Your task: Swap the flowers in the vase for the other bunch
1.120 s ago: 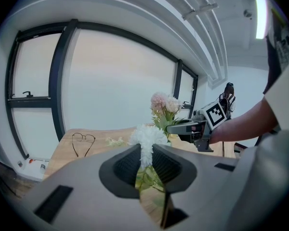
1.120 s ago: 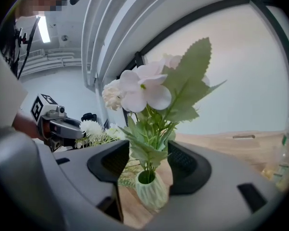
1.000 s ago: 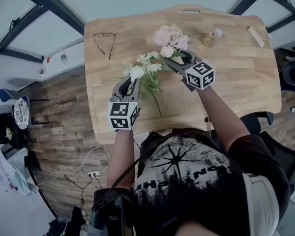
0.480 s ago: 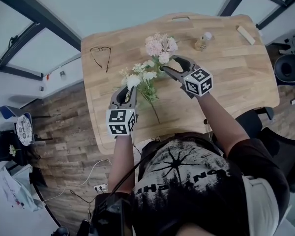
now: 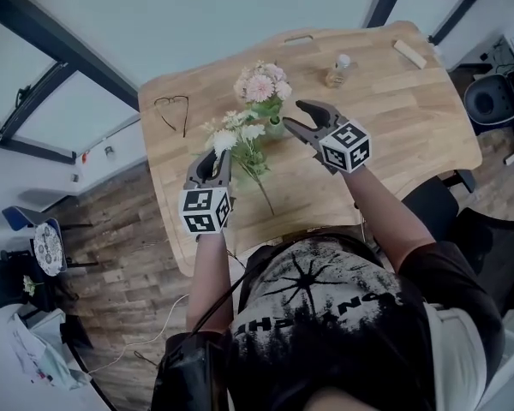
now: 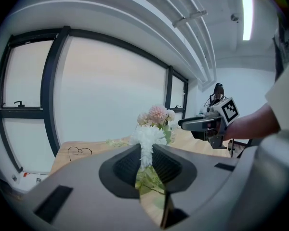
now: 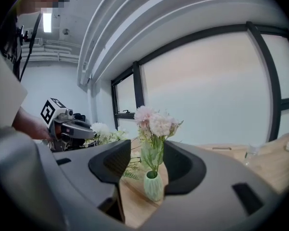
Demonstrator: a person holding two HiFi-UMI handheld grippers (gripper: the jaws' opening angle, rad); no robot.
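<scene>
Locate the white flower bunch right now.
Head view, left of centre: the white bunch is clamped in the left gripper, just left of the vase of pink flowers.

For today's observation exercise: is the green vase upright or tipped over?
Upright. The green vase stands on its base on the table, mouth upward, pink flowers rising straight from it.
</scene>
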